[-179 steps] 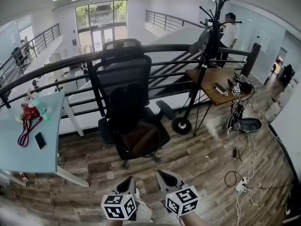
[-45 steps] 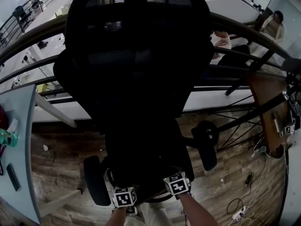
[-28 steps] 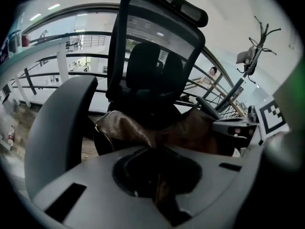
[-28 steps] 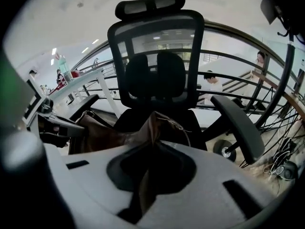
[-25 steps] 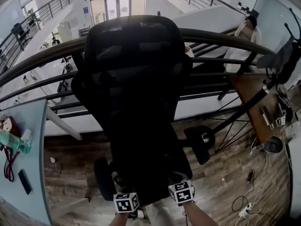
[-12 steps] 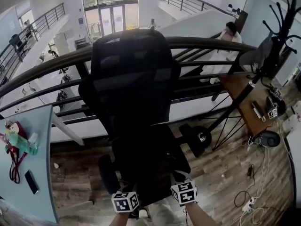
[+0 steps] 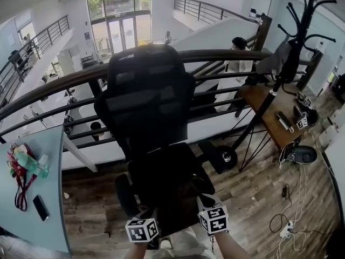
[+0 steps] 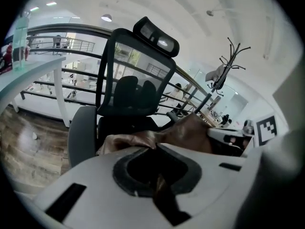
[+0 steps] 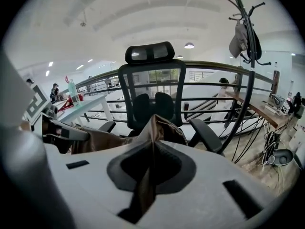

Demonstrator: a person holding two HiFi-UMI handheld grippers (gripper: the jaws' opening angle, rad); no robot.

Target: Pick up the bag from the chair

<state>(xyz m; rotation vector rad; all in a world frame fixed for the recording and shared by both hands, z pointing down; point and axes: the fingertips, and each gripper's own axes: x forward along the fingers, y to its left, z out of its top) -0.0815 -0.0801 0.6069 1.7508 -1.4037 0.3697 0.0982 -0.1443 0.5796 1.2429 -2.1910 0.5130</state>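
A black office chair (image 7: 148,99) stands before the railing. The brown leather bag (image 7: 171,196) hangs over the front of its seat, stretched between my two grippers. In the left gripper view, my left gripper (image 8: 158,178) is shut on a fold of the bag (image 8: 188,133). In the right gripper view, my right gripper (image 9: 147,178) is shut on another fold of the bag (image 9: 159,128), with the chair (image 9: 152,97) behind. In the head view, the left gripper (image 7: 148,217) and right gripper (image 7: 207,206) sit low, their marker cubes showing and their jaws hidden by the bag.
A light blue table (image 7: 38,209) at the left carries a phone (image 7: 40,208), a bottle and red items. A dark railing (image 7: 226,55) runs behind the chair. A coat stand (image 7: 291,42), wooden desk (image 7: 275,117) and floor cables (image 7: 283,220) are at the right.
The view has drawn back from the chair, which now looks smaller and farther away. Both grippers have come back toward me with the bag held between them.
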